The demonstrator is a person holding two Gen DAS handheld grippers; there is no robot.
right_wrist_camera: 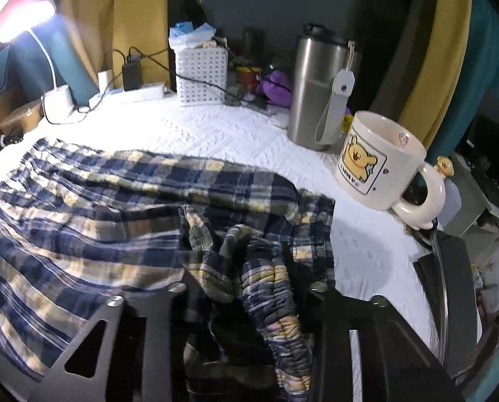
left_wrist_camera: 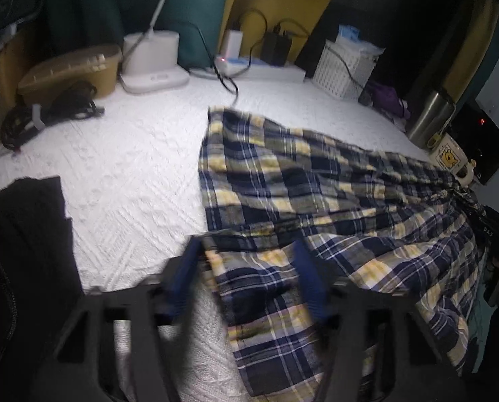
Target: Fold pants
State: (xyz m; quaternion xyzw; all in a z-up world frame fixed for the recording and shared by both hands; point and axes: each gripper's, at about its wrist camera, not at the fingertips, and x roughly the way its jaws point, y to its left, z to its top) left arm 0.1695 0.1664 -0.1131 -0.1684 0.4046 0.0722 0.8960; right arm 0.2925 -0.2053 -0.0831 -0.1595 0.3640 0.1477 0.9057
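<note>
The blue, yellow and white plaid pants [left_wrist_camera: 316,181] lie spread on the white textured table cover [left_wrist_camera: 122,167]. My left gripper [left_wrist_camera: 249,251] has its blue fingers [left_wrist_camera: 185,268] on either side of a leg hem, with cloth between them; the jaws look apart. In the right wrist view the pants [right_wrist_camera: 98,207] stretch to the left. My right gripper [right_wrist_camera: 242,268] holds the bunched elastic waistband [right_wrist_camera: 276,288] between its black fingers, lifted a little off the cover.
A cartoon mug [right_wrist_camera: 380,164] and a steel tumbler [right_wrist_camera: 316,87] stand close at the right. A white basket [right_wrist_camera: 200,73], chargers and cables [left_wrist_camera: 232,67], a lamp base [left_wrist_camera: 148,63] and a tan case [left_wrist_camera: 71,70] line the back. A black garment [left_wrist_camera: 21,234] lies at left.
</note>
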